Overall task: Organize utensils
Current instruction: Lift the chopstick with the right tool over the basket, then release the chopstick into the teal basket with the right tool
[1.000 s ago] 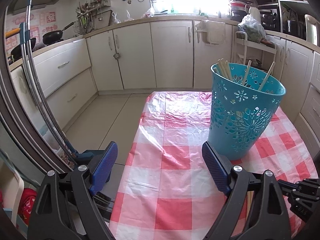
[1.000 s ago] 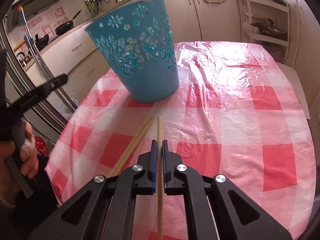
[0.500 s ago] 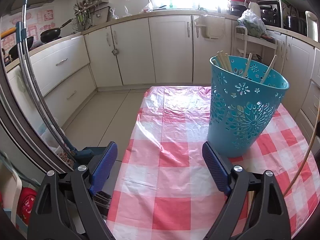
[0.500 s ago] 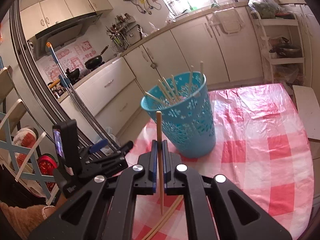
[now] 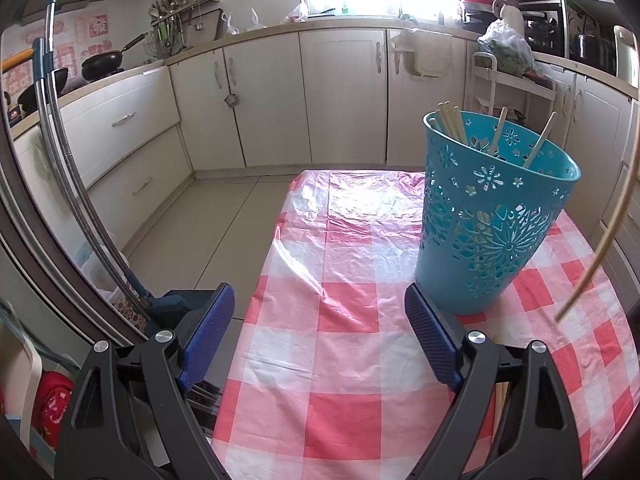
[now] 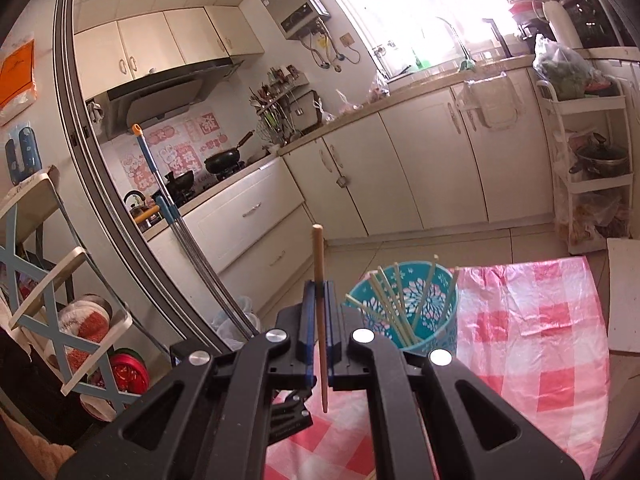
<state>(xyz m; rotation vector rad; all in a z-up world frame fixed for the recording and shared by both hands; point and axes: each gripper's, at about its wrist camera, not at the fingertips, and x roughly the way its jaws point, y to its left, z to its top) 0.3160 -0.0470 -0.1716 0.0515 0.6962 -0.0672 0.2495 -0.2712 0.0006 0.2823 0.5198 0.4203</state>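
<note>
A teal perforated basket [image 5: 488, 224] stands on the red-and-white checked tablecloth [image 5: 344, 340] with several wooden chopsticks [image 5: 450, 124] standing in it; it also shows in the right wrist view [image 6: 416, 304]. My right gripper [image 6: 318, 316] is shut on one wooden chopstick [image 6: 319, 280], held upright high above the table, left of and above the basket. That chopstick shows in the left wrist view [image 5: 612, 216] at the far right. My left gripper [image 5: 320, 340] is open and empty, low over the table's near left part. Another chopstick [image 5: 500, 396] lies on the cloth behind the left gripper's right finger.
White kitchen cabinets [image 5: 344, 96] line the far wall. A white shelf rack [image 6: 588, 168] with pots stands at the right. A mop handle [image 5: 76, 184] leans at the left by a sliding door frame. The table's left edge [image 5: 256, 300] drops to tiled floor.
My right gripper has lifted the chopstick from the cloth to well above the basket, tipping it upright. The left gripper has stayed open and nearly still.
</note>
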